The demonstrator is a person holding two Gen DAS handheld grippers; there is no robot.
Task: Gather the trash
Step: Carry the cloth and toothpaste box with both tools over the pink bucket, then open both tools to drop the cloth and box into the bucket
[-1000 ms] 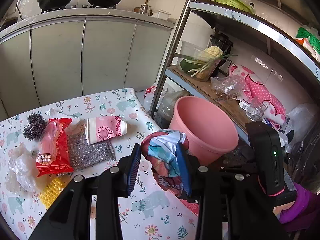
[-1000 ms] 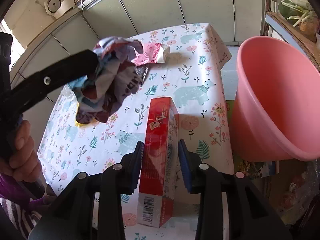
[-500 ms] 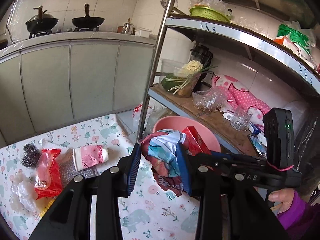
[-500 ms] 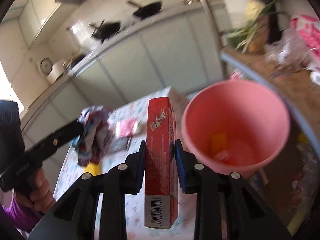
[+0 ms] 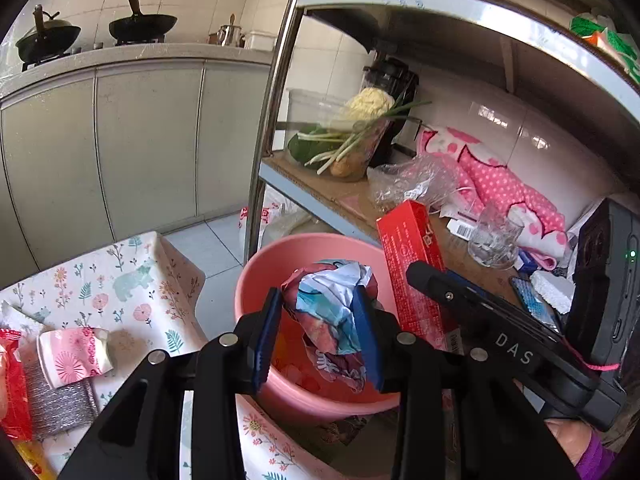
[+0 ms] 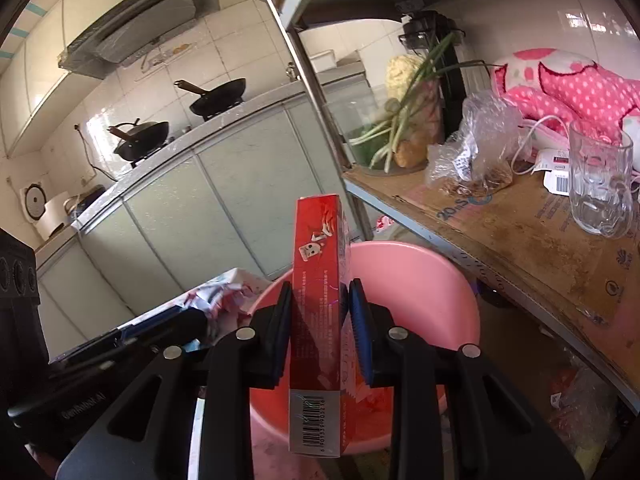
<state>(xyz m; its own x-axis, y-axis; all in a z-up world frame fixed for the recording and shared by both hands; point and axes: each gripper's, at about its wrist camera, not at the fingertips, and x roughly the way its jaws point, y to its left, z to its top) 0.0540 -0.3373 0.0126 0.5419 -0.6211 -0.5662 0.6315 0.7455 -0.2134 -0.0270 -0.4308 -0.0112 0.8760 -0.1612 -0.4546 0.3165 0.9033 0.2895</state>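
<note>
While both hold trash above pink bucket (image 5: pixel 256 280), scraps inside.

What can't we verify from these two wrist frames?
- Bucket contents: left view, crumpled wrapper and left gripper cover the bottom; right view, red box and right gripper do.
- Table trash: cut off at the left view's edge.
- Box text: too small.

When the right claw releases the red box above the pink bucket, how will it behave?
The red box keeps straight edges between the pads, so it is probably stiff. It looks like thin, light cardboard. Held upright over the pink bucket, it would likely drop end first, then lean against the wall.
</note>
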